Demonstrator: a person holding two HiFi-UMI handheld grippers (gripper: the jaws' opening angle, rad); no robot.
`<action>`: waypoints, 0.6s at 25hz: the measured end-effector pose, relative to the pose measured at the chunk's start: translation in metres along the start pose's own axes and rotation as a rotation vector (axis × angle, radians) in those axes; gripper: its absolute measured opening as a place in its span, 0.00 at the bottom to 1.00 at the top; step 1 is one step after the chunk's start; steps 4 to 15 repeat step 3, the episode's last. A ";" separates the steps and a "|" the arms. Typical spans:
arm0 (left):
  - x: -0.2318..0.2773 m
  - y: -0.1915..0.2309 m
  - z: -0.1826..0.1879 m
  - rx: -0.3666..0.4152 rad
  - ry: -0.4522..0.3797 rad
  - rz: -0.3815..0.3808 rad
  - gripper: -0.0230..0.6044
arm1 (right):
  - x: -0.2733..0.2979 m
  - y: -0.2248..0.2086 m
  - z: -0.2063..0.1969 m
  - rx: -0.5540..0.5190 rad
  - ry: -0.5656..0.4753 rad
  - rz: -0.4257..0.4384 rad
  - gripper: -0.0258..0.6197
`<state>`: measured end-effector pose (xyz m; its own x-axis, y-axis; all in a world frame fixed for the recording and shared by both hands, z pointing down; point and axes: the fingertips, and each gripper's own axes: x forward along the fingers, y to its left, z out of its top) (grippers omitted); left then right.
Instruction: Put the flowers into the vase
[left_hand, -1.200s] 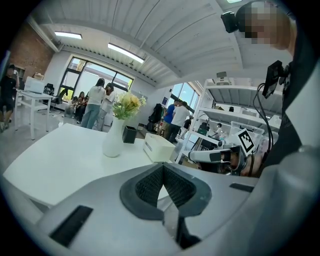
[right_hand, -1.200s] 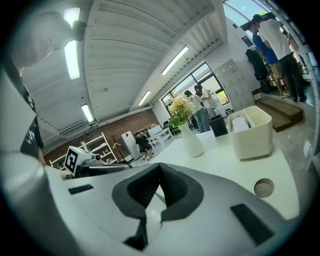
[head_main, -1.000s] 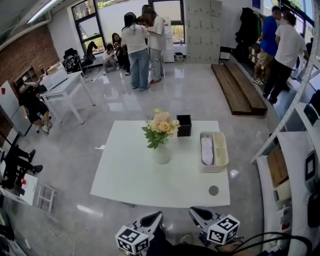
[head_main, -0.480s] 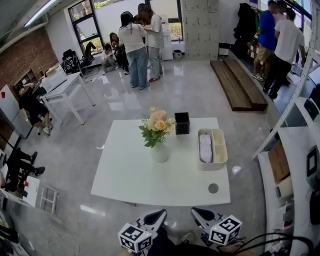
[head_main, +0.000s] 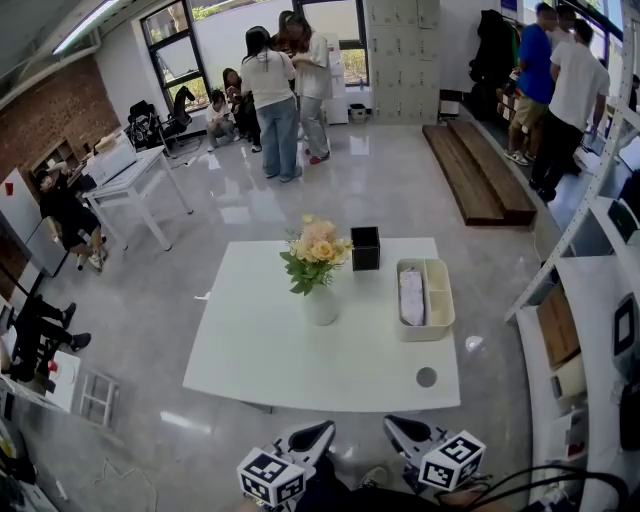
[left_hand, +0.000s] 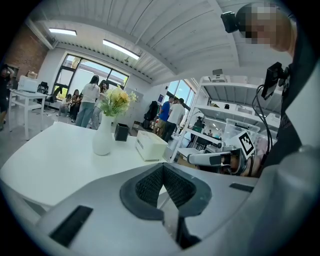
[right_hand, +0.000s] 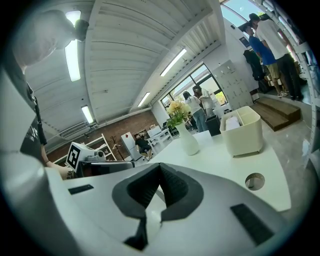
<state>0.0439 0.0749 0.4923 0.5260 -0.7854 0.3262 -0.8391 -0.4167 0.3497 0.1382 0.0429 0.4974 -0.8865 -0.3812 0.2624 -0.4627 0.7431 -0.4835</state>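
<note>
I see peach and cream flowers standing in a smooth, white, bulb-shaped vase on the glossy white surface, my left gripper and right gripper held side by side well short of the vase, ribbed dark fingers pressed together, empty.

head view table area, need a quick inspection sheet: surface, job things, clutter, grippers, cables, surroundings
surface: white table, one round hole near its right front corner
job's things: flowers stand in the white vase
clutter: black box beyond the vase; cream bin, white item in its left compartment
grippers: left gripper shut, empty; right gripper shut, empty; both short of the table
cables: black cables by the person's right side
surroundings: people standing beyond, shelving at right
</note>
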 end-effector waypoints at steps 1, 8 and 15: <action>0.000 0.000 0.001 0.002 -0.001 -0.002 0.04 | 0.000 0.000 0.000 0.000 -0.001 -0.001 0.04; -0.002 0.000 0.002 0.006 -0.004 -0.005 0.04 | 0.001 0.001 0.000 -0.003 -0.003 -0.003 0.04; -0.002 0.000 0.002 0.006 -0.004 -0.005 0.04 | 0.001 0.001 0.000 -0.003 -0.003 -0.003 0.04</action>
